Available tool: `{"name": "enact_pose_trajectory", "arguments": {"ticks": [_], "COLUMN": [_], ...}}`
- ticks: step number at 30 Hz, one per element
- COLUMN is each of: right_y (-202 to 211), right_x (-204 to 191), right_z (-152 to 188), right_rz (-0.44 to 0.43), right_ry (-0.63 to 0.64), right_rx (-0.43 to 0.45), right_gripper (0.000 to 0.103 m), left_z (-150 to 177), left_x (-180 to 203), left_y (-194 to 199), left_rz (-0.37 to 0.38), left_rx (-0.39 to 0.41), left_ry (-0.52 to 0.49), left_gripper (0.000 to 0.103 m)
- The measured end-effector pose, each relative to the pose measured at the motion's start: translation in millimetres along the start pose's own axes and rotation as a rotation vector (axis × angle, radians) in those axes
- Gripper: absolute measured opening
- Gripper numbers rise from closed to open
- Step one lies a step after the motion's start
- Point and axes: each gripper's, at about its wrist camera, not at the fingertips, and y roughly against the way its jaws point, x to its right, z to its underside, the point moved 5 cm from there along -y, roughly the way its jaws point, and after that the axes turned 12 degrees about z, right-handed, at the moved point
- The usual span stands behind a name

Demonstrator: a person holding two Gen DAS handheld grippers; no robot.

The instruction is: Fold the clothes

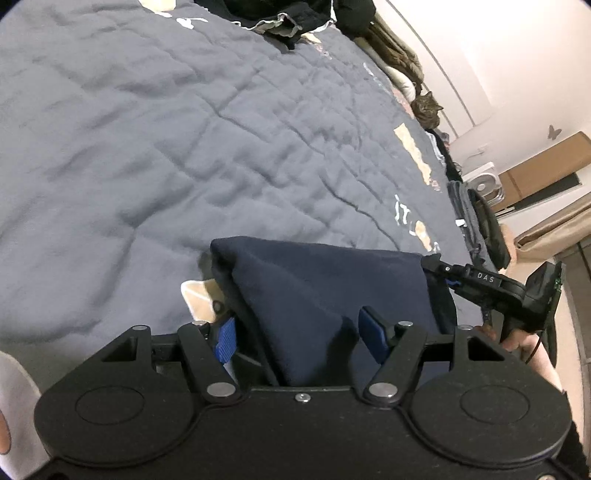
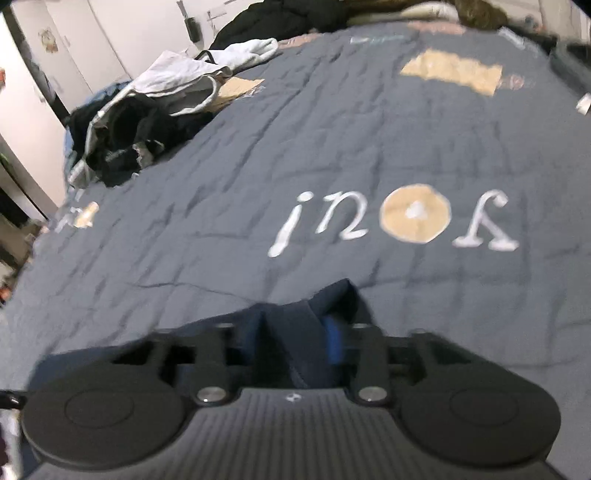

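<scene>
A dark navy garment (image 1: 314, 291) hangs between both grippers above the grey bed cover (image 1: 147, 147). My left gripper (image 1: 301, 334) has the navy fabric bunched between its blue pads (image 1: 373, 334); the jaws stand fairly wide around the cloth. My right gripper (image 2: 291, 332) is shut on another edge of the same garment (image 2: 295, 347), fabric bunched between its fingers. The right gripper also shows in the left wrist view (image 1: 443, 269), at the garment's right corner.
A pile of black and white clothes (image 2: 147, 118) lies at the bed's far left, also in the left wrist view (image 1: 288, 18). A cat (image 1: 426, 107) sits at the bed's right edge. Wall, fan and furniture stand beyond.
</scene>
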Motion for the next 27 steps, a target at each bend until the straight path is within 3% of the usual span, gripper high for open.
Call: {"name": "enact_pose_trajectory", "arguments": {"ticks": [2,4,5,8,11,12,13,14,15,20,25,27], "right_y": [6.5,9.6,8.6,-1.1,-0.5,0.8,2.1,3.5,4.8,6.0,13.6,20.6], "right_x": [5.6,17.4,23.7,41.6,38.9,37.2,35.4,33.7,32.0,25.4,34.4,39.0], "right_z": [-1.5,-3.6,-4.3,-4.2,-2.5,-2.1,-1.8,-1.5,-1.2,-3.0,-9.4,-12.7], "right_rz": [-0.038,-0.073,-0.068,0.006,0.019,0.026,0.033,0.039,0.046,0.076,0.067,0.072], "right_ry": [-0.085,-0.196,-0.240,-0.267,-0.209,-0.186,-0.162,-0.139,-0.116,-0.065,-0.156,-0.200], "right_rx": [0.016,0.033,0.048,0.062,0.057,0.061,0.066,0.070,0.075,0.105,0.182,0.236], "right_gripper": [0.012,0.011,0.004,0.005,0.006,0.006,0.006,0.006,0.006,0.003,0.003,0.003], "left_z": [0.5,0.3,-0.2,-2.4,-7.2,-8.5,-10.1,-12.1,-15.1,-38.2,-73.6,-86.3], "left_x": [-2.3,-5.8,-7.4,-8.0,-8.6,-9.6,-9.7,-7.3,-3.4,22.3,53.8,51.3], "left_y": [-1.3,-2.3,-2.6,-4.9,-11.5,-14.3,-17.1,-19.9,-21.9,-25.6,-26.2,-35.7], "left_rz": [-0.010,-0.009,-0.005,0.007,0.001,-0.002,-0.005,-0.007,-0.008,-0.007,0.023,-0.001], "left_rx": [0.004,0.007,0.008,0.005,0.018,0.022,0.021,0.009,-0.005,-0.058,-0.047,-0.067], "left_ry": [-0.007,-0.001,0.005,0.009,-0.007,-0.007,-0.013,-0.034,-0.057,-0.207,-0.336,-0.327], "left_gripper": [0.053,0.049,0.049,0.054,0.052,0.046,0.028,0.017,0.014,0.010,0.009,0.010]}}
